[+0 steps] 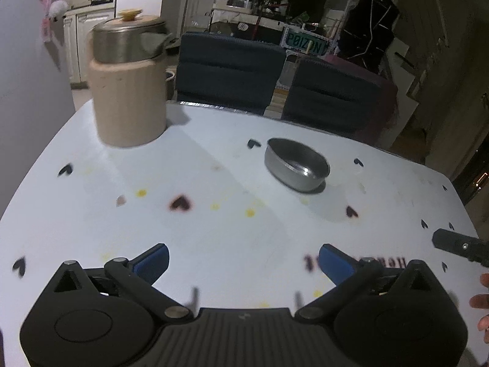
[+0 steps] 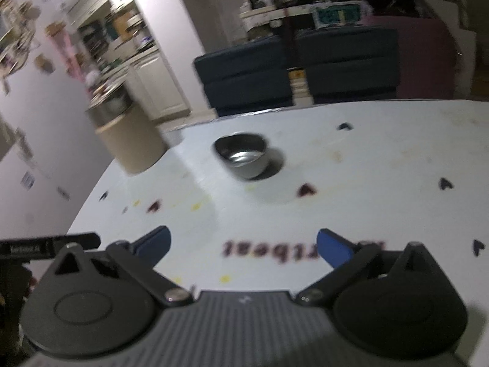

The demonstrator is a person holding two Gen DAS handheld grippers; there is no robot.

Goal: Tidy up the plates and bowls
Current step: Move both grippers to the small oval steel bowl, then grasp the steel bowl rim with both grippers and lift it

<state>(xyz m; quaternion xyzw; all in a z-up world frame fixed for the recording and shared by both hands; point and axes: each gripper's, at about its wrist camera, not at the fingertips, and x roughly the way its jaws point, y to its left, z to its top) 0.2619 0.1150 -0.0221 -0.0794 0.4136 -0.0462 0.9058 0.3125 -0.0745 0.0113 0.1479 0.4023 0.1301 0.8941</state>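
A small steel bowl (image 1: pixel 297 165) stands upright on the white table (image 1: pixel 214 229), far ahead and a little right of my left gripper (image 1: pixel 244 261). That gripper is open, its blue pads wide apart over bare tabletop with nothing between them. In the right wrist view the same bowl (image 2: pixel 243 156) sits ahead, slightly left of centre. My right gripper (image 2: pixel 243 246) is also open and holds nothing, well short of the bowl. No plates are in view.
A tall beige container (image 1: pixel 130 85) with steel vessels and a lid stacked in it stands at the table's far left. Two dark chairs (image 1: pixel 229 70) line the far edge. A black part of the other gripper (image 1: pixel 458 246) and fingers of a hand show at the right.
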